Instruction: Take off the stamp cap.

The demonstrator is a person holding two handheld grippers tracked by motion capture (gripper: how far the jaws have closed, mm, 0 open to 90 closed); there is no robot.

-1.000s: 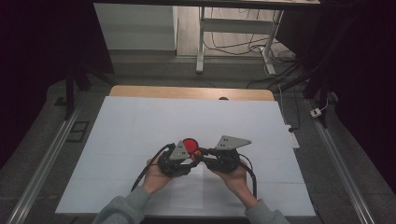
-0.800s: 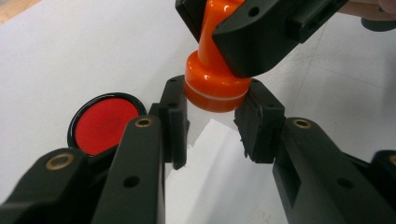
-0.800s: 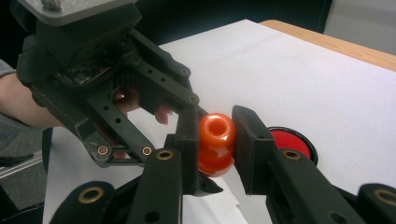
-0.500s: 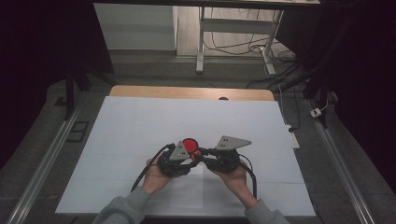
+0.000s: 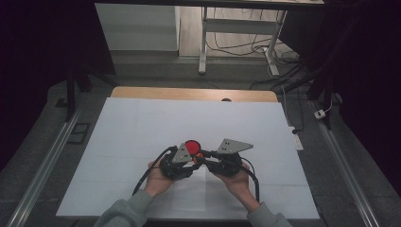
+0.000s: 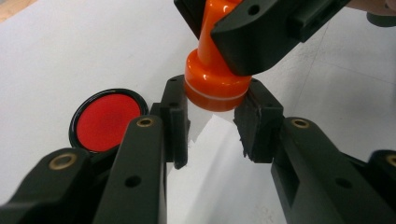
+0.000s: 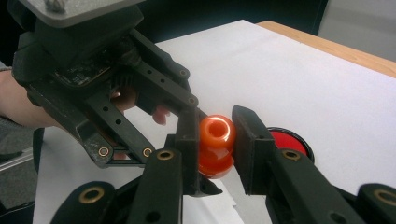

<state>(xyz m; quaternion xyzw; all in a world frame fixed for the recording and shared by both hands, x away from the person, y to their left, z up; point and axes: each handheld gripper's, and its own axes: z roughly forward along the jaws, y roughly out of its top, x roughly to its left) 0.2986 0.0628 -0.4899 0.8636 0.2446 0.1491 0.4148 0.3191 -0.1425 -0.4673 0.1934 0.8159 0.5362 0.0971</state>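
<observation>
Orange stamp (image 7: 215,144) clamped by both hand-held grippers (its underside hidden), beside red ink pad (image 6: 106,119)

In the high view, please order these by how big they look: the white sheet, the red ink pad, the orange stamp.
1. White sheet
2. Red ink pad
3. Orange stamp, mostly hidden by the grippers
</observation>
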